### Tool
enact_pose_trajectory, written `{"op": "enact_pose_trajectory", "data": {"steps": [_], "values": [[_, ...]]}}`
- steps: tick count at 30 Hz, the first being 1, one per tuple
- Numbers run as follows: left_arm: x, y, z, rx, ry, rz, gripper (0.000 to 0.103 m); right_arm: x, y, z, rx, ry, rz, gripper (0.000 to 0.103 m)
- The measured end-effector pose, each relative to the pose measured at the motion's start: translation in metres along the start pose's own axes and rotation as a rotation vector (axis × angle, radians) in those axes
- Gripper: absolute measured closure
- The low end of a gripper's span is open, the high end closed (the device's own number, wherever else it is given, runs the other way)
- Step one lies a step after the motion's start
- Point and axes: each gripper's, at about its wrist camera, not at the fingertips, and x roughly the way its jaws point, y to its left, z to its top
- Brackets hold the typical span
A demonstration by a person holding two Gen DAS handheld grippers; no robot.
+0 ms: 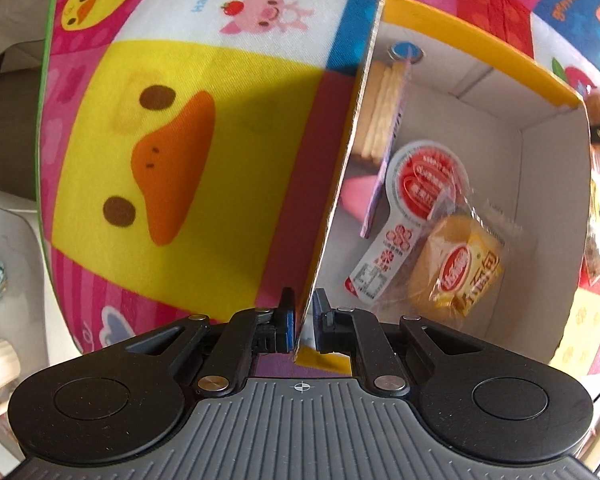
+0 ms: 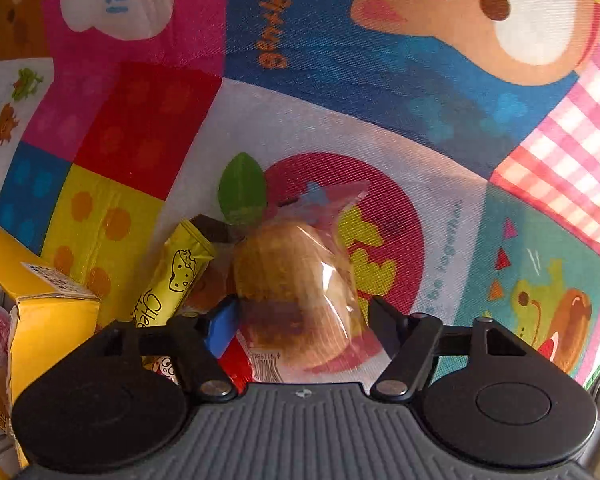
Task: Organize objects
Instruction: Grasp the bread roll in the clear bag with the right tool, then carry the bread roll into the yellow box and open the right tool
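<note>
Packing is the step in hand: you are gathering loose snacks off the patterned cloth (image 2: 380, 112) into the yellow box (image 1: 480, 36), and several are already inside, among them a stack of crackers (image 1: 382, 108), a red-and-white sachet (image 1: 412, 200) and a wrapped yellow cake (image 1: 456, 268).

Your left gripper (image 1: 303, 312) points straight down and is pinched tight on the near wall of the box, one finger outside and one inside, so the box is steadied for loading.

Your right gripper (image 2: 300, 320) also points down, over the next piece: a wrapped bun (image 2: 296, 280) lying on the cloth just right of the box, with a yellow cheese stick (image 2: 172, 284) touching it on the left. The jaws stand about half open and straddle the bun. The blue left pad sits against the wrapper, while the right finger shows a small gap, so the bun does not look gripped yet.

Next you likely need to settle a little lower, close gently so the soft bun is not crushed, keep the cheese stick out of the pinch, then lift and carry it across to the box.
</note>
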Motion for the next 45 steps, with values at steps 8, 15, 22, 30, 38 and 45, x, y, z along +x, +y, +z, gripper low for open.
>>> {"op": "enact_pose_trajectory", "data": {"steps": [8,15,22,30,38,45], "values": [[0.003,-0.016,0.000,0.050,0.003,0.014,0.092,-0.036,-0.026,-0.029,0.166,-0.039,0.072,0.045],[0.004,-0.029,0.005,0.196,0.005,0.015,0.092,-0.093,-0.037,-0.094,0.401,-0.087,0.152,0.045],[0.007,-0.019,0.007,0.229,-0.057,-0.053,0.092,-0.133,0.009,-0.163,0.509,-0.059,0.149,0.045],[0.007,-0.008,0.005,0.265,-0.125,-0.145,0.094,-0.155,0.090,-0.218,0.524,0.024,0.136,0.045],[0.011,0.007,0.017,0.253,-0.122,-0.220,0.093,-0.173,0.145,-0.253,0.581,0.025,0.119,0.045],[0.008,0.008,0.015,0.276,-0.119,-0.250,0.091,-0.186,0.176,-0.261,0.583,0.019,0.108,0.045]]}}
